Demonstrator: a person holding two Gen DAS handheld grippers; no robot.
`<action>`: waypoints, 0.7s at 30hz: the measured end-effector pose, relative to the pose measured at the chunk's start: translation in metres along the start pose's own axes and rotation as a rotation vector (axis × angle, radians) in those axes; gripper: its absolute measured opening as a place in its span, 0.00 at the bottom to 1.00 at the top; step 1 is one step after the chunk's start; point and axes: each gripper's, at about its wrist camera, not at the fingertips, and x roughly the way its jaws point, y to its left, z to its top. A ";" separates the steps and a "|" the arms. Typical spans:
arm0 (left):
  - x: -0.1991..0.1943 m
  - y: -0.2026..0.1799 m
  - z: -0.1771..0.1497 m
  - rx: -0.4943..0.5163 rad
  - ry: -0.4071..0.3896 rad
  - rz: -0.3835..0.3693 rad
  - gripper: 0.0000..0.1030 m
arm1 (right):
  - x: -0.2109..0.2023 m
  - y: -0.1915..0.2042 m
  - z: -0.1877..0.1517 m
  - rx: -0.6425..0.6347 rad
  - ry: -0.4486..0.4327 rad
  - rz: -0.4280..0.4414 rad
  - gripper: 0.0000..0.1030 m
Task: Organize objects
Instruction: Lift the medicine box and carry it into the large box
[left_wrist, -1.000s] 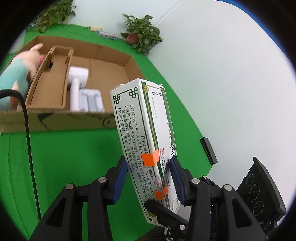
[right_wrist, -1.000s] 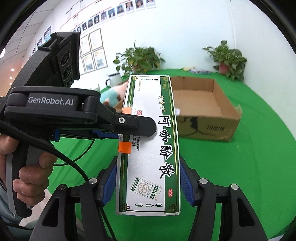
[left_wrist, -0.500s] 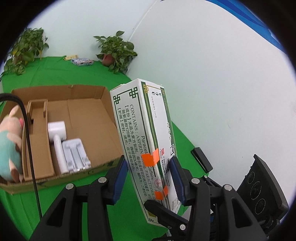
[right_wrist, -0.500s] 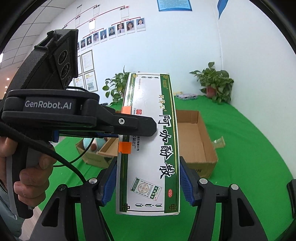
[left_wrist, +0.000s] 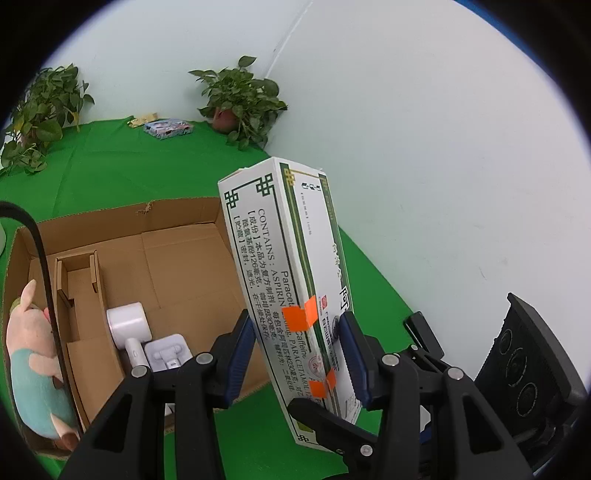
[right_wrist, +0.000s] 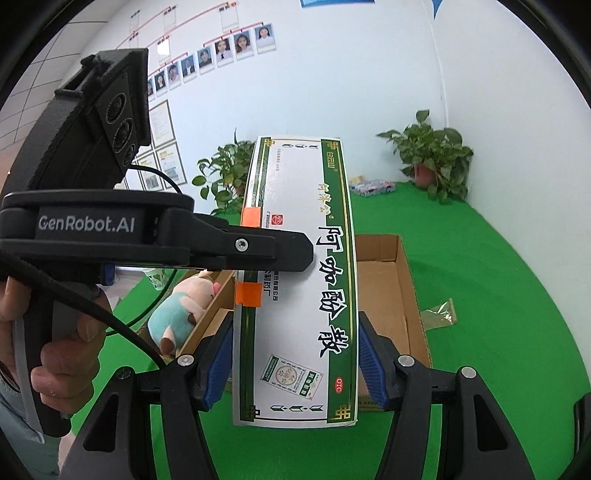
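My right gripper (right_wrist: 295, 363) pinches the medicine box (right_wrist: 295, 295) across its width, both blue pads pressed to its edges, and my left gripper (left_wrist: 297, 360) clamps the same box from the side, holding it in the air above the green cloth (left_wrist: 110, 177) before the open carton (left_wrist: 177, 266). The box reads "CONTAINS: ASPIRIN", "PARACETAMOL" and "OTC" (with large Chinese characters); my left gripper's body reads "GenRobot.AI".

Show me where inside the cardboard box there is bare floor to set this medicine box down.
Bare: the cardboard box floor between the divider and the medicine box, beyond the white device. Crowded: the left strip holding the plush pig.
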 end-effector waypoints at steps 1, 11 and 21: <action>0.004 0.005 0.003 -0.010 0.007 0.000 0.44 | 0.006 -0.002 0.004 0.006 0.012 0.004 0.56; 0.067 0.060 0.002 -0.126 0.131 0.005 0.44 | 0.079 -0.023 0.000 0.069 0.171 0.046 0.56; 0.109 0.091 -0.003 -0.179 0.203 -0.004 0.44 | 0.136 -0.044 -0.015 0.124 0.277 0.045 0.56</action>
